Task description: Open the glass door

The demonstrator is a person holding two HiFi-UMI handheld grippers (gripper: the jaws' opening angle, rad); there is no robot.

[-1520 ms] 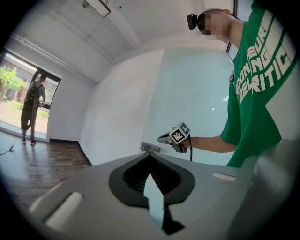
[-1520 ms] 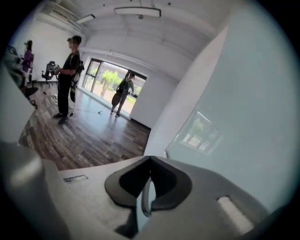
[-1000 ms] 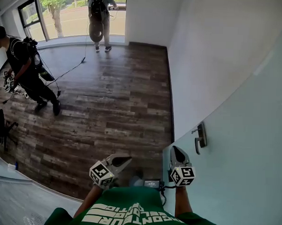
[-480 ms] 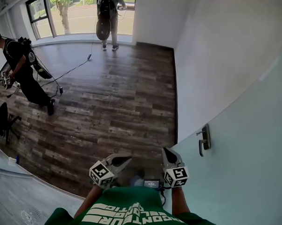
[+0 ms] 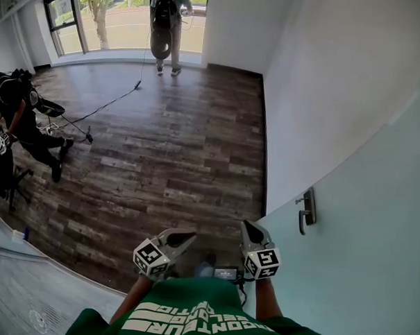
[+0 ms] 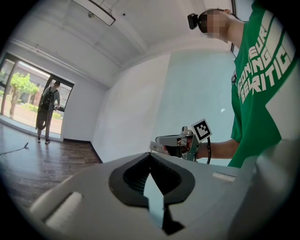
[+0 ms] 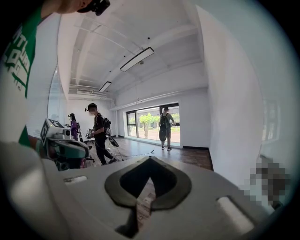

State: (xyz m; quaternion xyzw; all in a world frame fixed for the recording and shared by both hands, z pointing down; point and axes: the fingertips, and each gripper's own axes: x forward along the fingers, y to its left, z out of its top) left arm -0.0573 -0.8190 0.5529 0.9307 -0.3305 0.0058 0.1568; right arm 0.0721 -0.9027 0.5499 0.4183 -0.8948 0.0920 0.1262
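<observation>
The glass door (image 5: 375,205) is a pale blue-green panel that fills the right of the head view. Its metal lever handle (image 5: 306,210) sits near the panel's left edge. My right gripper (image 5: 252,231) is shut and empty, just left of the door's edge, below and left of the handle, touching neither. My left gripper (image 5: 182,236) hangs beside it to the left, also shut with nothing in it. In the left gripper view its jaws (image 6: 150,154) meet at the tip, and the right gripper (image 6: 161,140) shows beyond them. The right gripper's jaws (image 7: 150,158) are closed too.
Dark wood-plank floor (image 5: 169,148) stretches ahead to a window wall. A person with a backpack (image 5: 168,23) stands by the window, a cable trailing on the floor (image 5: 109,100). Another person in black (image 5: 17,120) crouches at the left. A white wall (image 5: 325,85) runs along the right.
My right gripper has shifted a little left, away from the door handle. The left gripper has hardly moved. The person in black has moved further left.
</observation>
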